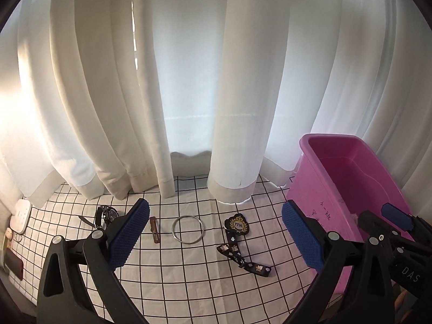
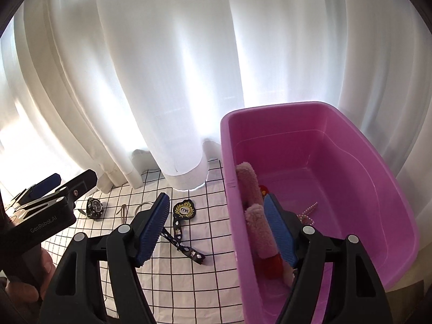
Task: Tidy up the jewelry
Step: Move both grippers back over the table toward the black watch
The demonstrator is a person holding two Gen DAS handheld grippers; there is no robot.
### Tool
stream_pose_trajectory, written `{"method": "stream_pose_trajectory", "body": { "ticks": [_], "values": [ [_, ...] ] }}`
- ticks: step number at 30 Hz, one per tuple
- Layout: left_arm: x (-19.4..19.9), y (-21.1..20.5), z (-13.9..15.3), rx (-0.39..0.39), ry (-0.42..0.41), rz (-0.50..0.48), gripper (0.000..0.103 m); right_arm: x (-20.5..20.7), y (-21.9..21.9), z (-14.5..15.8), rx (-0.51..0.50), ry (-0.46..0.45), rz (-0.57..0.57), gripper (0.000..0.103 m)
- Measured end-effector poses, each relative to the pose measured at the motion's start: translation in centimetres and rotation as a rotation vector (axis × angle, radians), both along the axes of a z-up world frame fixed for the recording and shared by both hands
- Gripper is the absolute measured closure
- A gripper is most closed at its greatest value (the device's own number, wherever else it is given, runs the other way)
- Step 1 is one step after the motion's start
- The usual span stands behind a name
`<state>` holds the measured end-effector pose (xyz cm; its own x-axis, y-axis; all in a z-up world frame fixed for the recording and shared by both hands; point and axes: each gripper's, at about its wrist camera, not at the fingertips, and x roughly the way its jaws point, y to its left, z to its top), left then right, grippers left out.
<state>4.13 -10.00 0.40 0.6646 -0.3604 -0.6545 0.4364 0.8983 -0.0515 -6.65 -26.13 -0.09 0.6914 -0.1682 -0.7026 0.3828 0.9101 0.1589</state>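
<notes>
- Pink bin (image 2: 318, 145): stood at the right edge of the checked cloth (image 1: 189, 278), against the curtain (image 1: 189, 67); judged to be the collecting place, since several pieces already lie inside it.
- Contents of the bin: a fluffy pink band (image 2: 256, 216) leaned along the near wall, a red item (image 2: 272, 264) at its lower end, and a string of pearls (image 2: 307, 212) on the floor.
- Right gripper (image 2: 218, 232): held with jaws wide and nothing between them, straddling the bin's near wall, one finger outside and one inside.
- Left gripper (image 1: 216, 237): held wide and empty above the cloth, aimed at the loose pieces, presumably for the next pick.
- Pieces not yet sorted, laid in a rough row on the cloth: a black watch (image 1: 106, 216), a brown clip (image 1: 154, 229), a metal bangle (image 1: 188, 231), and a dark ribbon with a crest badge (image 1: 239, 239).
- Bangle: lies flat, centred between the left gripper's fingers, so judged the likeliest next target; a thin, flat ring may be hard to catch.
</notes>
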Motion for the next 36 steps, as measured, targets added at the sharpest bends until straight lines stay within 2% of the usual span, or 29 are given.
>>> {"method": "stream_pose_trajectory", "body": {
  "ticks": [6, 13, 17, 25, 36],
  "values": [
    [1.5, 6.3, -2.6, 0.022, 0.065, 0.098, 0.006, 2.5, 3.5, -0.4, 0.04, -0.012, 0.083, 0.034],
    [2.6, 13.5, -5.8, 0.061, 0.125, 0.222, 0.006, 5.0, 6.3, -2.4, 0.069, 0.044, 0.142, 0.032],
    [3.4, 16.4, -7.6, 0.065, 0.162, 0.26, 0.006, 6.2, 7.4, -4.0, 0.085, 0.078, 0.163, 0.032],
    [5.4, 19.2, -10.8, 0.064, 0.22, 0.304, 0.007, 7.8, 9.2, -8.0, 0.104, 0.158, 0.167, 0.032],
    [9.8, 19.8, -15.0, 0.082, 0.261, 0.321, 0.007, 9.3, 9.0, -12.4, 0.128, 0.225, 0.113, 0.032]
  ]
}}
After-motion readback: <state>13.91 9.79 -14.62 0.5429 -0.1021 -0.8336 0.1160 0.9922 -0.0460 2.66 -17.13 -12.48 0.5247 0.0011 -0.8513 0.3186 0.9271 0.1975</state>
